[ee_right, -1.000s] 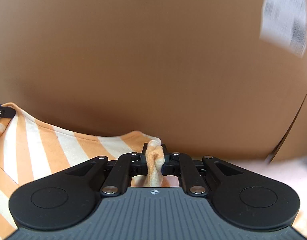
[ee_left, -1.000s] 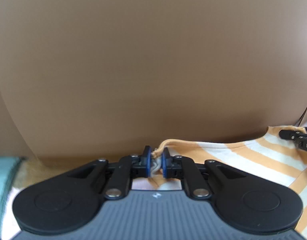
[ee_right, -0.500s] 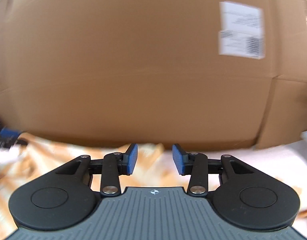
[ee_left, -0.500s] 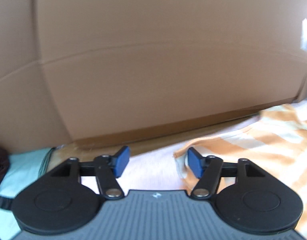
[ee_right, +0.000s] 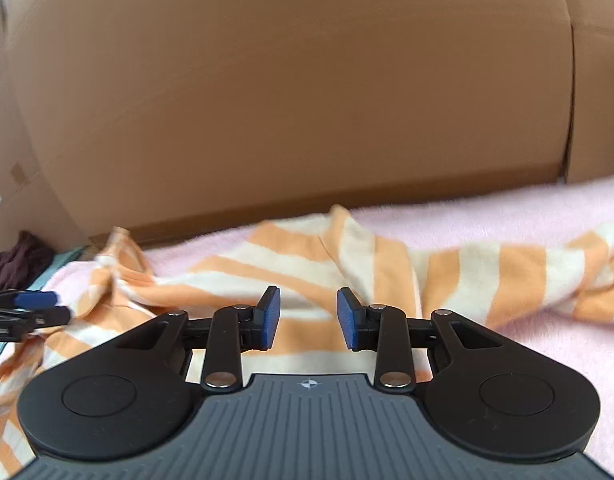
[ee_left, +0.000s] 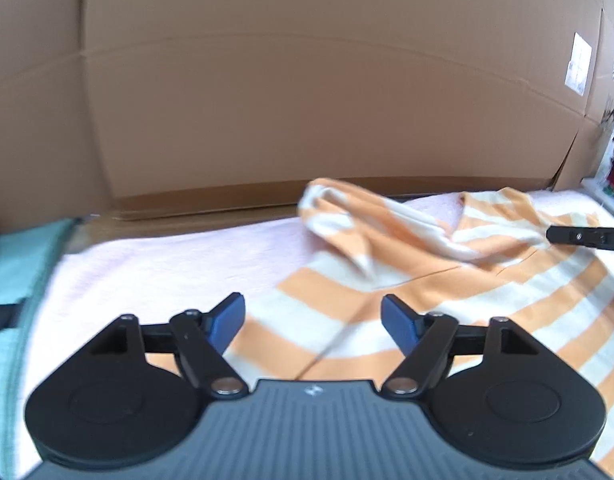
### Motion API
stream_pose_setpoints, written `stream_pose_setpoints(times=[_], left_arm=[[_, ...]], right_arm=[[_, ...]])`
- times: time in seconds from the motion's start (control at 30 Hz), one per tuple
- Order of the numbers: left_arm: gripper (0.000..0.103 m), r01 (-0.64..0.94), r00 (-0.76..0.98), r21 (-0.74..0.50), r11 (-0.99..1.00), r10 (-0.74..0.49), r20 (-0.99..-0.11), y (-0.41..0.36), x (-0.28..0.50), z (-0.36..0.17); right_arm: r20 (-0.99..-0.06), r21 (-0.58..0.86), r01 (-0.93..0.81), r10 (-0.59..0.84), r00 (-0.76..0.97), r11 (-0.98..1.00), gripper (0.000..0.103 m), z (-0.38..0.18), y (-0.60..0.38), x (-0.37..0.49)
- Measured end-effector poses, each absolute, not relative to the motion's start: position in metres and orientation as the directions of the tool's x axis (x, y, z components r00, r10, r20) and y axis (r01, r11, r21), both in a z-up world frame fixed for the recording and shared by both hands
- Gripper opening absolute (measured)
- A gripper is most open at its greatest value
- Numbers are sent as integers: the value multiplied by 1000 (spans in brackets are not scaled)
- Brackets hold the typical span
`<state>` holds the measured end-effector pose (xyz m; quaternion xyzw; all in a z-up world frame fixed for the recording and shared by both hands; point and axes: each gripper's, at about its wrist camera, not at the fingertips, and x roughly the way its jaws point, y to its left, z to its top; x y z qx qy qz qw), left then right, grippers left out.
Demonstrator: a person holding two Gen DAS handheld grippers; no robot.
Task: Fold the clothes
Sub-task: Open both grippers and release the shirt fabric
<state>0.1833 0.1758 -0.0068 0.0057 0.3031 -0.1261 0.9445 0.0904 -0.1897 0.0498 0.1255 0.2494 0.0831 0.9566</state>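
Striped shirt lies loose on the pink blanket – neither gripper holds it

The orange-and-cream shirt [ee_left: 447, 280] lies rumpled before the cardboard box [ee_left: 307, 80]; left gripper [ee_left: 313, 318] jaws are opening, right gripper [ee_right: 308, 317] jaws closing – nothing pinched

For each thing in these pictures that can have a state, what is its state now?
Left gripper: jaws opening, nothing between them.
Right gripper: jaws closing, nothing gripped.
Striped shirt: released, lying rumpled on the pink blanket, not folded flat.
Cardboard box: standing behind the blanket.
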Motion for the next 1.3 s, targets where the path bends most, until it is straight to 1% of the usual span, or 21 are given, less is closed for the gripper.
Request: stream_pose_setpoints(times=[0.1,0.17,0.23,0.3,0.33,0.37,0.43,0.47,0.5,0.6,0.7,0.77,0.83,0.9,0.93,1.0,1.1,1.13,1.2,1.27,1.3], left_arm=[[84,220,781,-90,971,-231,-580,170,203,-11],[84,192,770,-161,968,-250,-587,172,220,-17],[80,150,764,-246,957,-271,-586,179,234,-24],[80,150,775,-229,962,-258,-577,175,241,-24],[69,153,782,-212,965,-250,-572,172,245,-24],[47,153,789,-168,974,-223,-573,167,248,-23],[21,149,804,-79,986,-167,-571,157,255,-21],[17,146,811,-56,988,-152,-565,153,259,-21],[14,140,814,-49,989,-143,-562,151,264,-21],[15,120,824,-50,992,-128,-551,148,279,-24],[24,98,827,-80,992,-126,-549,154,282,-25],[30,85,826,-108,991,-130,-548,159,282,-25],[36,70,830,-103,992,-115,-545,162,281,-24],[46,49,844,-76,996,-82,-530,164,279,-21],[46,39,853,-74,997,-72,-516,167,277,-19],[38,59,861,-117,991,-110,-497,176,272,-12],[45,102,863,-188,977,-181,-471,190,250,6],[49,110,865,-196,974,-191,-463,193,240,12],[58,122,872,-158,980,-182,-454,197,211,24],[69,139,880,-95,986,-167,-445,201,174,29],[73,147,883,-64,987,-160,-440,204,153,31]], right_arm=[[-411,179,-118,183,893,977,47,51,-176,105],[-399,81,-118,140,906,990,50,47,-160,122],[-446,24,-144,139,884,989,55,42,-154,147],[-490,17,-155,144,860,988,55,31,-151,171],[-521,33,-156,151,840,987,49,25,-151,181],[-549,50,-157,158,820,986,38,19,-151,191],[-526,80,-170,186,830,982,5,24,-157,191],[-513,93,-175,198,835,980,5,26,-159,191],[-470,57,-121,134,872,991,5,30,-162,188],[-477,125,71,-3,879,990,5,29,-191,193],[-550,276,157,22,835,948,6,15,-219,202],[-551,297,140,51,833,944,15,15,-221,204],[-539,290,150,32,842,945,27,19,-221,200],[-477,278,245,-88,875,929,34,32,-224,182],[-449,277,243,-98,888,930,37,40,-222,170],[-394,275,237,-116,912,932,39,55,-219,147],[-466,389,-41,235,853,920,49,53,-203,129],[-478,431,-126,344,808,894,49,52,-198,123],[-518,470,-116,380,766,875,48,38,-192,115],[-550,398,7,233,802,917,42,28,-194,107],[-550,383,35,198,811,923,20,30,-192,100]])
